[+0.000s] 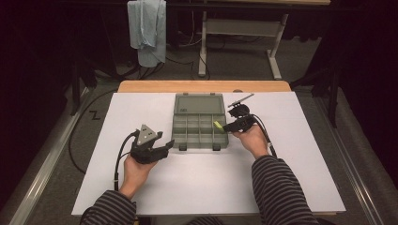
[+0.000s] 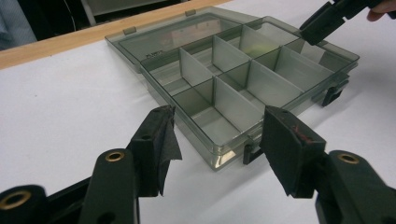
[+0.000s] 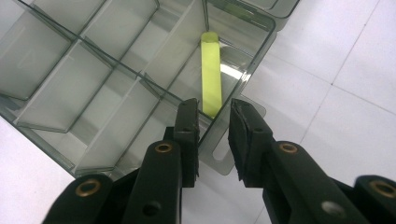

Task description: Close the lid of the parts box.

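Looking down from the high view, the right gripper (image 1: 225, 125) is hanging over the organizer box's (image 1: 199, 140) right edge with a yellow-green stick (image 1: 218, 125). In the left gripper view, the left gripper (image 2: 219, 140) is gaping empty by the box's near corner. In the right gripper view, narrowly parted jaws are flanking the stick's (image 3: 211, 74) lower end; whether they are pinching it is unclear, so it is risking tipping against a divider.

high view looks down overhead; both gripper views look closely at organizer box (image 1: 200, 122).
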Motion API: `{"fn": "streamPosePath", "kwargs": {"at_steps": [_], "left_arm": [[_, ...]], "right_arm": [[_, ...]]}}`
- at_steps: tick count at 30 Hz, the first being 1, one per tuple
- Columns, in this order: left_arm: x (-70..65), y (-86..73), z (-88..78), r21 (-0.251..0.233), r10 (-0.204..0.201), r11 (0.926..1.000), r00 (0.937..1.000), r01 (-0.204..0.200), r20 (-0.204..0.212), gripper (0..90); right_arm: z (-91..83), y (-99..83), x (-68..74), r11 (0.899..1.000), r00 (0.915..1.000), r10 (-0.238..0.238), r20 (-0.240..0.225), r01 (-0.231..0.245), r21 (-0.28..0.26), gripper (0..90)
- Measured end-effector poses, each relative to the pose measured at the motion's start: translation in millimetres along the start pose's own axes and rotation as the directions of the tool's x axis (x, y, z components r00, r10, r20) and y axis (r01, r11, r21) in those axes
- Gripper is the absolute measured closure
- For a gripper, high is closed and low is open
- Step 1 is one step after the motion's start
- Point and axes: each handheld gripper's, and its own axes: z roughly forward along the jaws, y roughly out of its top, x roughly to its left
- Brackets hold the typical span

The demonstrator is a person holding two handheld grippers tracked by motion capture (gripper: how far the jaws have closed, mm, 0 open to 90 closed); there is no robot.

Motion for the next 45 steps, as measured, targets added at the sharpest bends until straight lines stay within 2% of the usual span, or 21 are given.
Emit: {"fn": "streamPosePath", "kwargs": {"at_steps": [5, 11, 18, 24, 32, 34, 39, 42, 45], "left_arm": [[1.9, 2.6, 7.2, 0.028, -0.011, 0.9995, 0.9997, 0.012, -0.021, 44.1], [6.2, 11.4, 16.1, 0.04, -0.058, 0.9974, 0.9977, 0.059, -0.036, 44.2], [10.7, 17.0, 27.1, 0.063, -0.057, 0.9962, 0.9964, 0.061, -0.063, 44.1], [11.1, 23.1, 34.2, 0.077, -0.067, 0.9945, 0.9959, 0.072, -0.061, 45.8], [11.8, 32.5, 46.4, 0.099, -0.056, 0.993, 0.9953, 0.064, -0.079, 47.2], [11.5, 34.2, 49.1, 0.119, -0.049, 0.9912, 0.9966, 0.056, -0.066, 48.2], [9.6, 38.1, 57.9, 0.14, -0.034, 0.9891, 0.9973, 0.043, -0.065, 50.5], [8.7, 40.6, 64.2, 0.157, -0.036, 0.9865, 0.9967, 0.047, -0.073, 50.8], [9.7, 42.5, 70.8, 0.175, -0.02, 0.984, 0.9962, 0.034, -0.084, 51.0]], "right_arm": [[0.0, 0.1, 0.1, 1.0, 1.0, 0.001, 0.001, -0.001, 0.001, 75.4], [0.0, 0.3, 0.1, 1.0, 1.0, 0.002, 0.0, -0.002, 0.003, 75.4], [0.0, 0.4, -0.3, 1.0, 1.0, 0.002, -0.002, -0.002, 0.003, 75.4], [0.0, 0.4, 0.0, 1.0, 1.0, 0.002, -0.001, -0.002, 0.003, 75.4], [-0.1, 0.6, -0.2, 1.0, 1.0, 0.004, -0.002, -0.004, 0.006, 75.5], [-0.1, 0.5, -0.1, 1.0, 1.0, 0.008, -0.002, -0.008, 0.005, 75.5], [-0.1, 0.6, -0.1, 1.0, 1.0, 0.005, -0.001, -0.005, 0.006, 75.5], [-0.1, 0.6, -0.4, 1.0, 1.0, 0.008, -0.005, -0.007, 0.006, 75.5], [-0.3, 0.8, -0.5, 1.0, 1.0, 0.006, -0.003, -0.006, 0.009, 75.5]]}}
